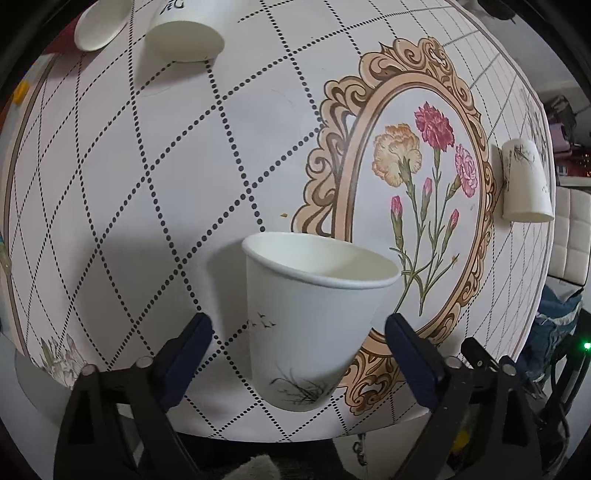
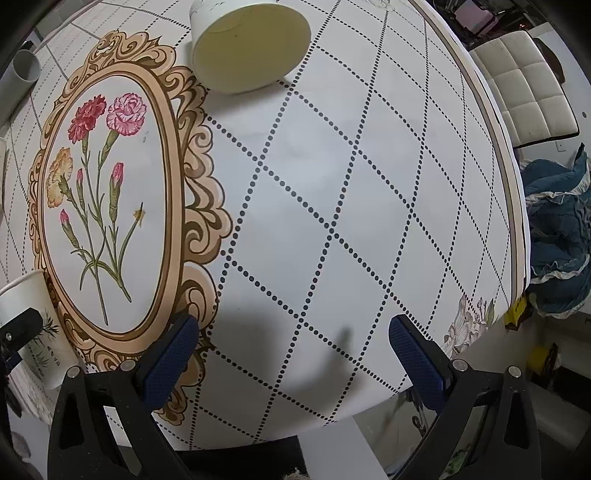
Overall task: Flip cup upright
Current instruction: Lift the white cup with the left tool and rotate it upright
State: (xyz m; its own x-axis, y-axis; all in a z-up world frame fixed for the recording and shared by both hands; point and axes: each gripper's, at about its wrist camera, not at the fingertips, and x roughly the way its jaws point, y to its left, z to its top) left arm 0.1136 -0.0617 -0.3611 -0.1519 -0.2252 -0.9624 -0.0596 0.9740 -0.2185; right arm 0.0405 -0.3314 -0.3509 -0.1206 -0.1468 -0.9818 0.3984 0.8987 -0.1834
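Observation:
A white paper cup [image 1: 306,317] with a grass and birds print stands upright, mouth up, near the table's front edge. My left gripper [image 1: 297,338] is open, its blue pads on either side of the cup with a gap on each side. The same cup shows at the left edge of the right wrist view [image 2: 22,317], with a left finger in front of it. My right gripper [image 2: 291,350] is open and empty above the tablecloth. Another cup [image 2: 247,44] lies on its side at the far end, its mouth facing me.
The table [image 1: 166,184] has a white cloth with a dotted diamond pattern and a framed flower print [image 1: 417,173]. Further paper cups show in the left wrist view: two at the top left [image 1: 184,33], [image 1: 99,26] and one at the right edge [image 1: 526,181]. A white chair [image 2: 524,88] stands beyond the table.

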